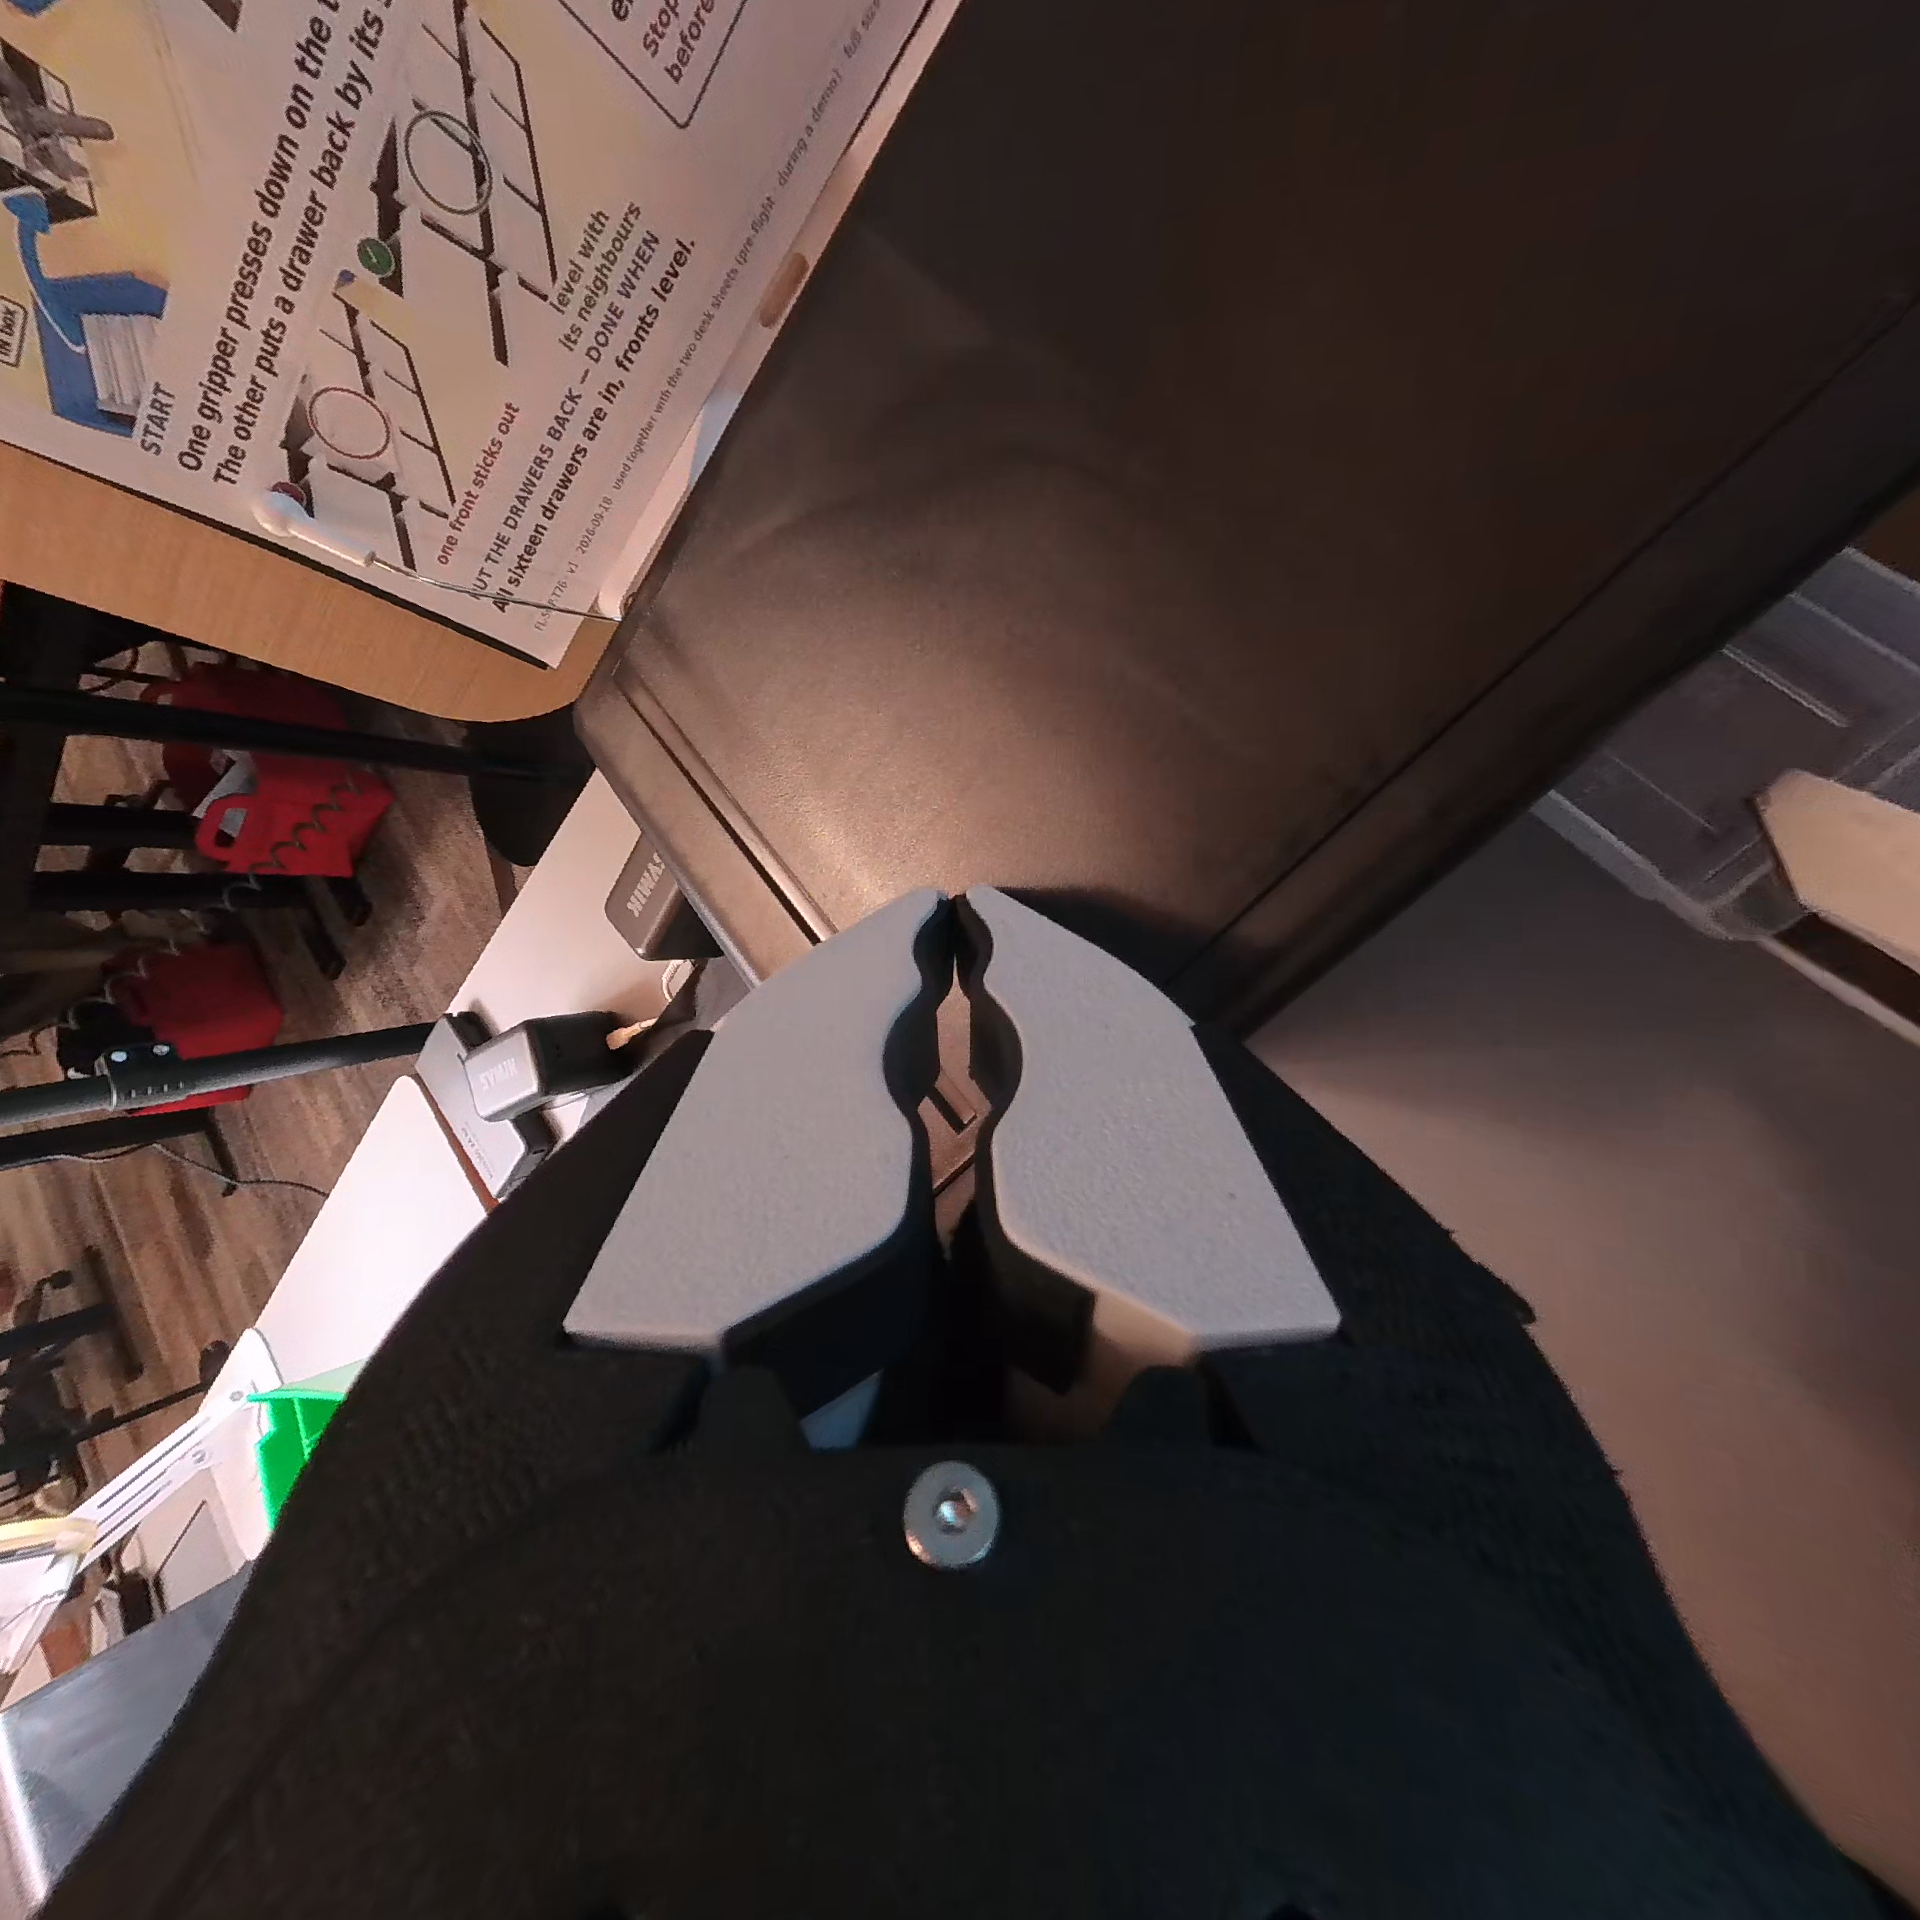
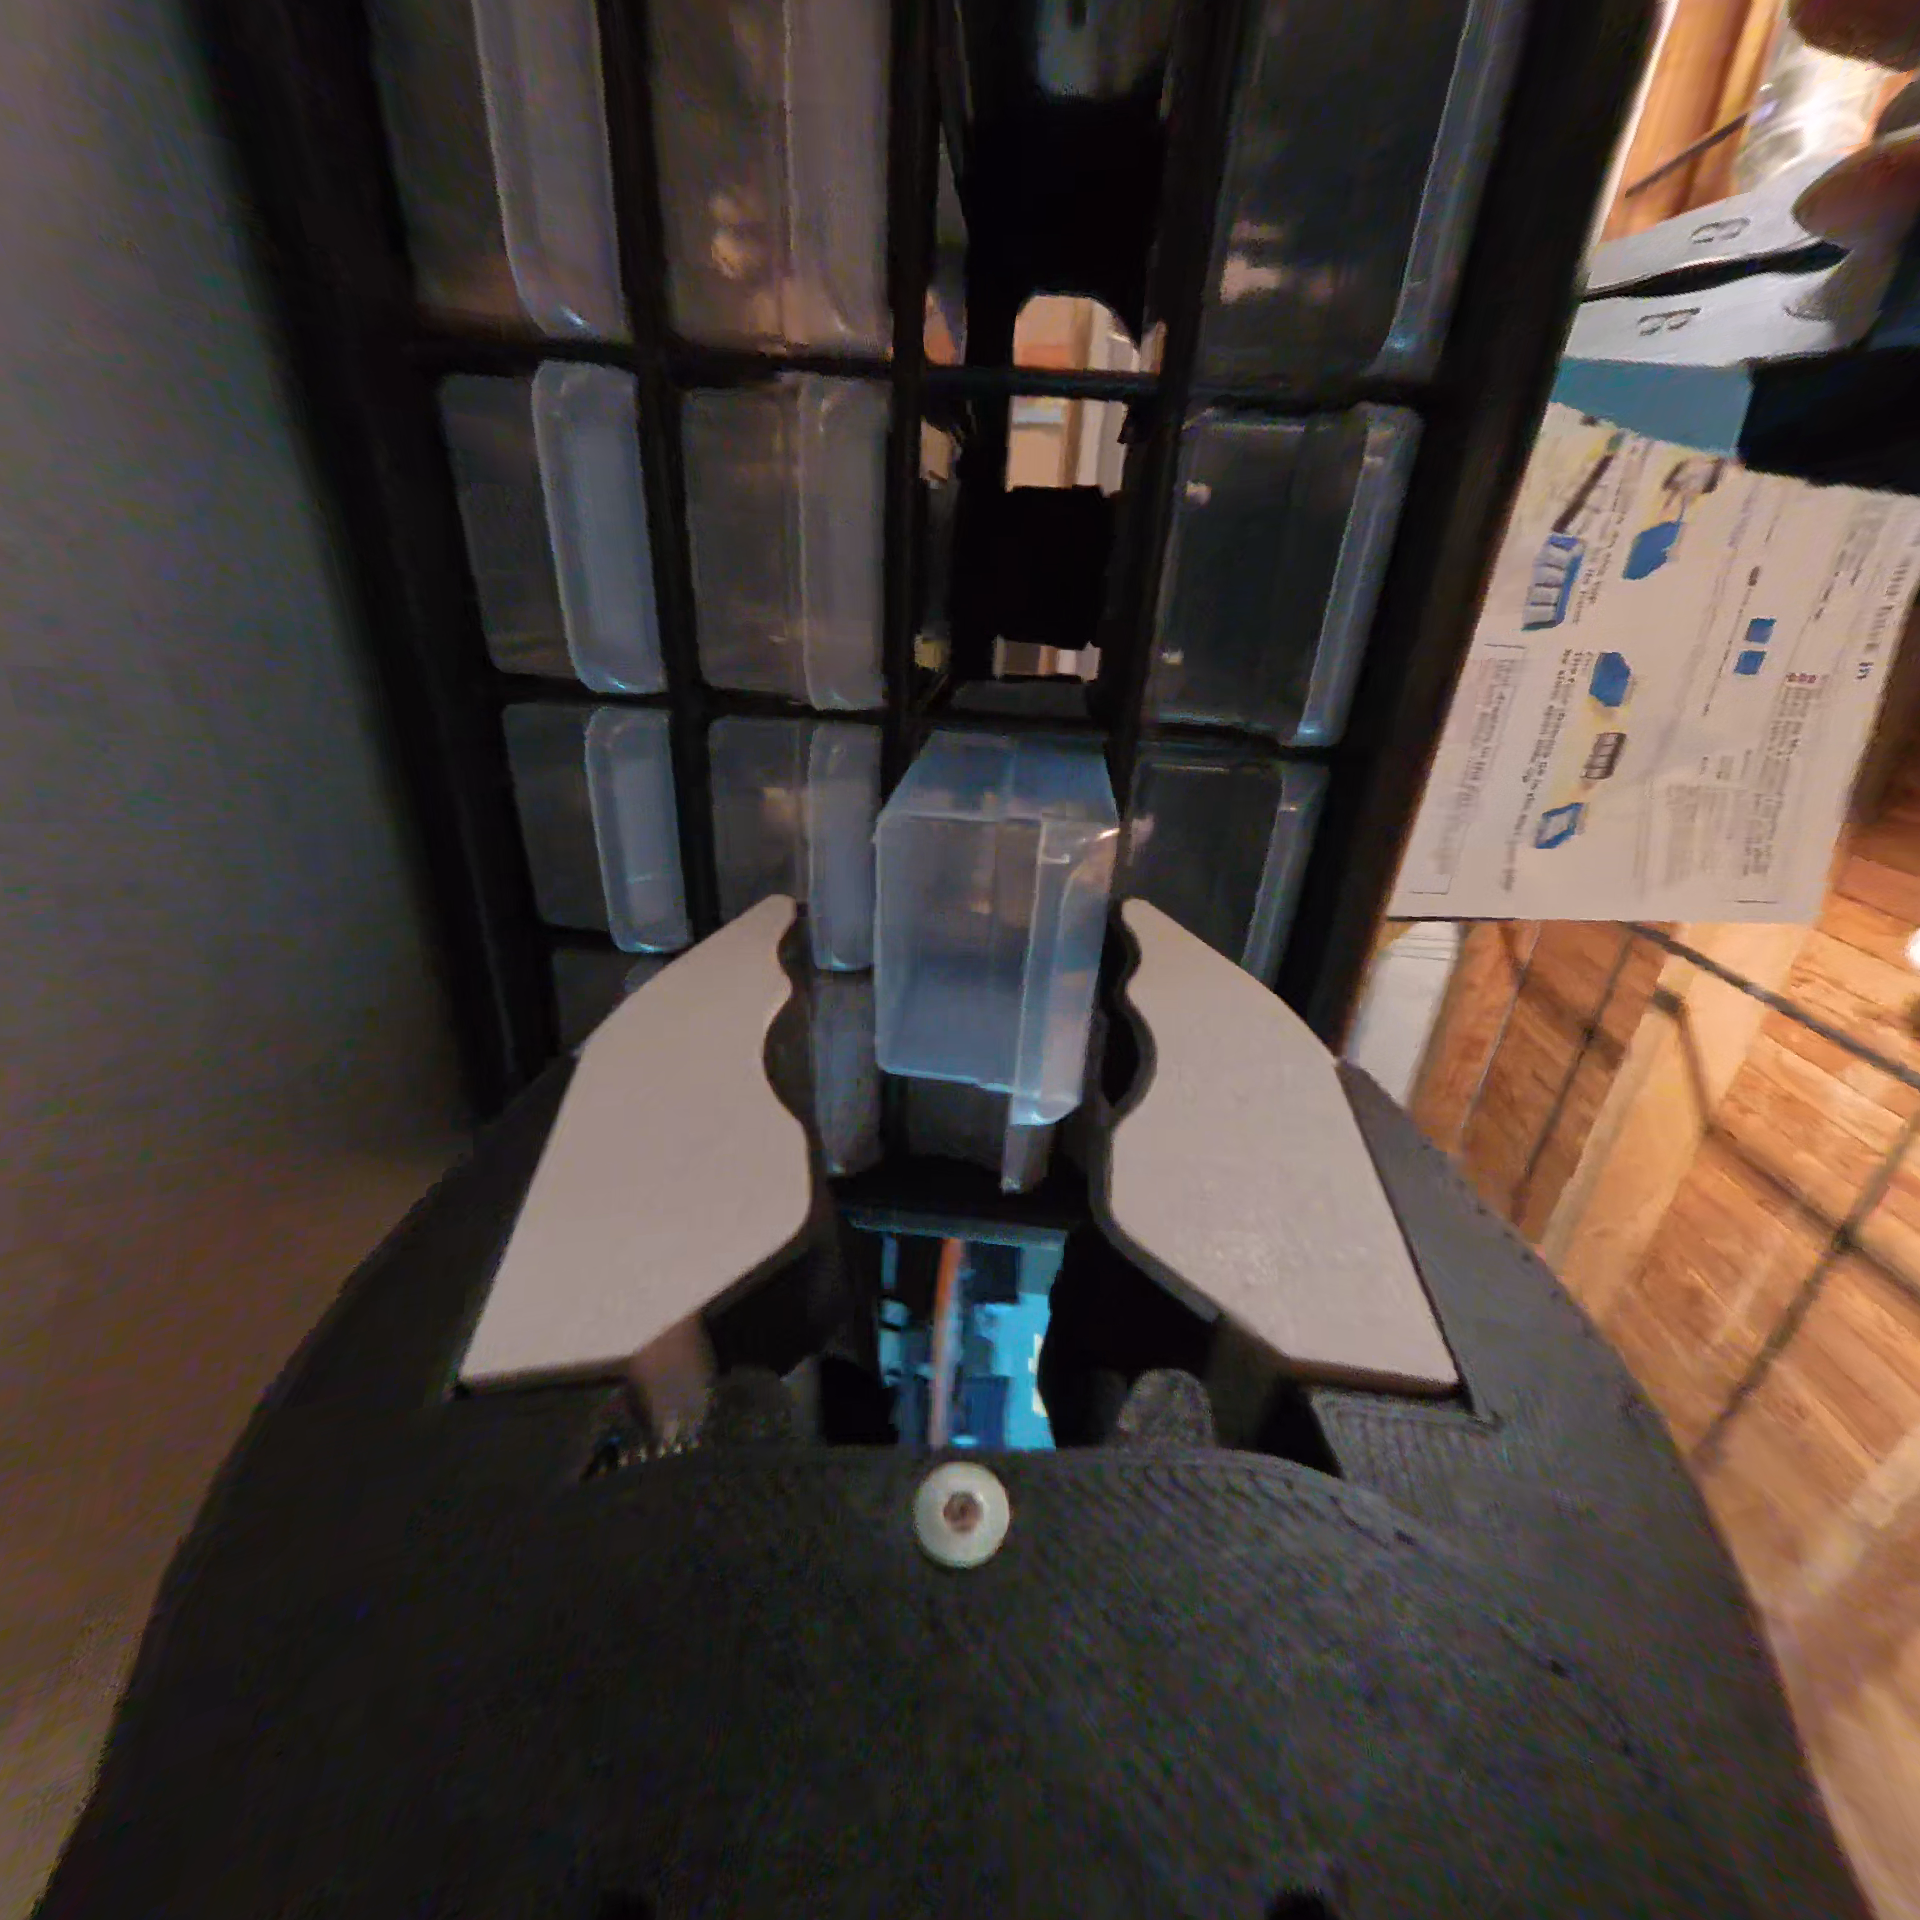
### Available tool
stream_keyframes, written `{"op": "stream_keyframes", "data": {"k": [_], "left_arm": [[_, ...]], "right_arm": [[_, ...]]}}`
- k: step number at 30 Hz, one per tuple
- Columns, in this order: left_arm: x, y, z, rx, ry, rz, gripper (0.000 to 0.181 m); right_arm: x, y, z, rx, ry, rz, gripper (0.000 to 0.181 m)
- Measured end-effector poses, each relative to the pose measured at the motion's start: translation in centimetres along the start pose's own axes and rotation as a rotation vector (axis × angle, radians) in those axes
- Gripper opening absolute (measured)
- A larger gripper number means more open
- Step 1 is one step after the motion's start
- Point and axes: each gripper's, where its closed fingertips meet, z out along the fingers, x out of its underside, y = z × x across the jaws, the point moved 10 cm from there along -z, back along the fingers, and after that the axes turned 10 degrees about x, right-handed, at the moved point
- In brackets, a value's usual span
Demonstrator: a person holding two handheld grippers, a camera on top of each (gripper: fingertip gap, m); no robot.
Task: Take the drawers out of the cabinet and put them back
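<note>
With the left gripper [image 1: 954, 906] pressed together on the cabinet [image 1: 1195, 520] top to steady it, the right gripper [image 2: 958, 914], jaws spread, flanks a clear drawer [image 2: 987, 935] half out of its slot, so the next move is probably to close on it.

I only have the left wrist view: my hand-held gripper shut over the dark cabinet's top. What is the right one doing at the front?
Observer: The right hand-held gripper is open, with a clear drawer between its fingers. The drawer sticks partway out of the cabinet.
Operator: Is it gripping the drawer?
Observer: No, there is a gap on each side between finger and drawer.
Operator: Any slots open near it?
Observer: Yes, the two empty slots farther up the picture in that drawer's column; the neighbouring columns hold drawers.
</note>
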Motion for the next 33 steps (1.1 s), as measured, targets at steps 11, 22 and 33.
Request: {"op": "stream_keyframes", "data": {"k": [11,22,33], "left_arm": [[0.2,0.0,0.0,0.004,-0.015,-0.006,0.0],[0.2,-0.1,0.0,-0.018,-0.008,0.037,0.0],[0.2,-0.3,0.0,-0.04,-0.009,0.055,0.0]], "right_arm": [[0.7,-1.1,-3.3,0.03,-0.077,0.209,0.0],[0.9,-0.2,1.5,0.016,0.022,0.156,0.0],[0.6,0.7,3.9,-0.033,0.049,0.123,0.0]]}}
